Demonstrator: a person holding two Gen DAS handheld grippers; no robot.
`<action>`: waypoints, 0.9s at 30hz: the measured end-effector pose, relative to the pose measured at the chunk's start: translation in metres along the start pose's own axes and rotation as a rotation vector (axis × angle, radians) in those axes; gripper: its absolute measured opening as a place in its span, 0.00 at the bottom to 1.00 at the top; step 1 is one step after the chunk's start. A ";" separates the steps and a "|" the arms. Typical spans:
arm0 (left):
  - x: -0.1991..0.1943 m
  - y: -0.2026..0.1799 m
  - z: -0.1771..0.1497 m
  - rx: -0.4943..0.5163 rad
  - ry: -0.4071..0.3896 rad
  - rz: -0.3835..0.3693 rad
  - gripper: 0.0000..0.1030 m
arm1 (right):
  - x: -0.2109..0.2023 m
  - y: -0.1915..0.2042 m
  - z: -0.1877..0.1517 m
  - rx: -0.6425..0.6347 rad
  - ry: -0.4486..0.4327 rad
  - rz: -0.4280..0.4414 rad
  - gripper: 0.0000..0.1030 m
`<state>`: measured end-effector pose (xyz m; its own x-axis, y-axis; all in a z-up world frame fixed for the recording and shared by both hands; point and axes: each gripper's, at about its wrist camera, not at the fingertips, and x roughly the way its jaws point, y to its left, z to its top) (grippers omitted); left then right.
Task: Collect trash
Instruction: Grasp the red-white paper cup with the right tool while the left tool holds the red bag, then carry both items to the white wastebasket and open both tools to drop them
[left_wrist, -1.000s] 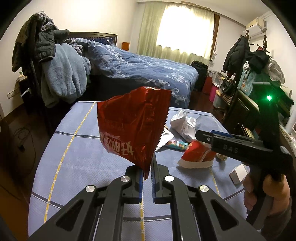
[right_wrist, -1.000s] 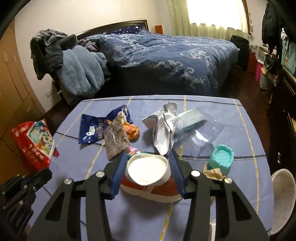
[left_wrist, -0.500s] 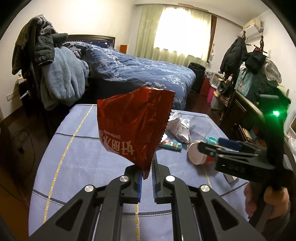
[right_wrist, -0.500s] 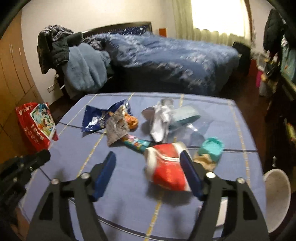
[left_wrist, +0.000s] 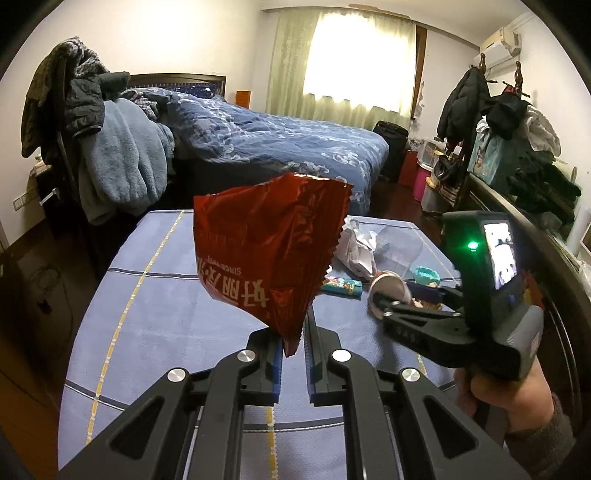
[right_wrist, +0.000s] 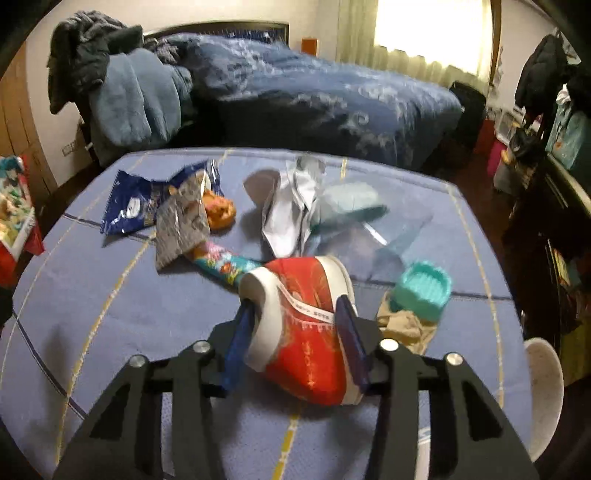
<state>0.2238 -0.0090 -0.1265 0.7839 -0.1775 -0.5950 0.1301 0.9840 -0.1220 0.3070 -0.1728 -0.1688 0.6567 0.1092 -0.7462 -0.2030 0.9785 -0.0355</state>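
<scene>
I had my left gripper (left_wrist: 293, 354) pinching the red wrapper (left_wrist: 269, 254) by one corner and my right gripper (right_wrist: 295, 332) clamped across the paper cup (right_wrist: 303, 325), which could easily crush or squirt free.

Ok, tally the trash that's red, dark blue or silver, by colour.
Red: 2, foil snack bag in left tool, red-and-white paper cup in right tool.
Dark blue: 1, snack wrapper.
Silver: 2, flat pouch and crumpled wrapper.
Total: 5.

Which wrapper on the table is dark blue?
The blue wrapper at the far left; the silver one beside it and the white one are pale.
</scene>
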 end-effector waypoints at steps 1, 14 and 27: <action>0.000 0.001 0.000 -0.002 0.000 0.001 0.10 | -0.004 0.000 0.000 -0.003 -0.009 0.006 0.33; -0.014 -0.013 0.001 0.012 -0.019 -0.029 0.11 | -0.079 -0.015 -0.006 0.064 -0.113 0.162 0.25; -0.021 -0.110 0.014 0.164 -0.030 -0.208 0.11 | -0.175 -0.102 -0.060 0.193 -0.246 0.014 0.25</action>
<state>0.2018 -0.1130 -0.0894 0.7471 -0.3784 -0.5465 0.3852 0.9165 -0.1080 0.1690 -0.3020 -0.0749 0.8158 0.1385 -0.5614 -0.0866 0.9892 0.1182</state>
